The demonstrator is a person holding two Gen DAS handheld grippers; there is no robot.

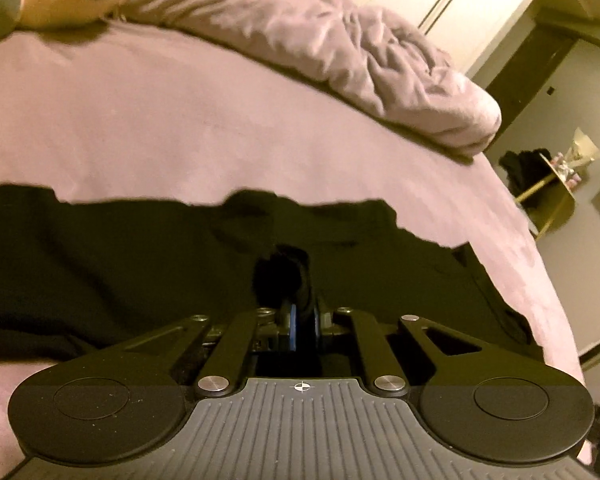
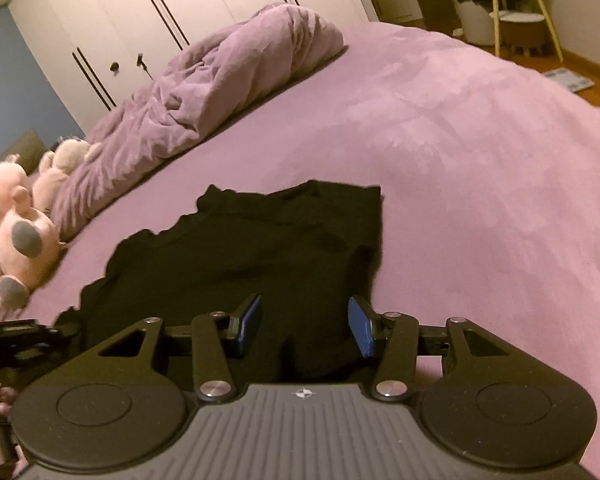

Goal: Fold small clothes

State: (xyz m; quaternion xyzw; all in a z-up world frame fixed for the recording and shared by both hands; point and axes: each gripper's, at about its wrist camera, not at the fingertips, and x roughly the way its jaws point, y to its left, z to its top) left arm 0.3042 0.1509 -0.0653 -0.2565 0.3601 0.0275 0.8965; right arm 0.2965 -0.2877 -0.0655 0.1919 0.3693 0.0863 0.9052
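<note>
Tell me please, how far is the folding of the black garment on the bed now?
Done: the black garment lies spread on the purple bed sheet, though whether any fold is made is unclear. In hand: the left gripper is shut, seemingly pinching a bunch of the cloth. The right gripper is open above the garment's near part, holding nothing. Left: no tidy folded bundle shows yet, so the folding remains.

Left claw (image 1: pixel 286 276) clamped on black garment (image 1: pixel 120 264)
</note>
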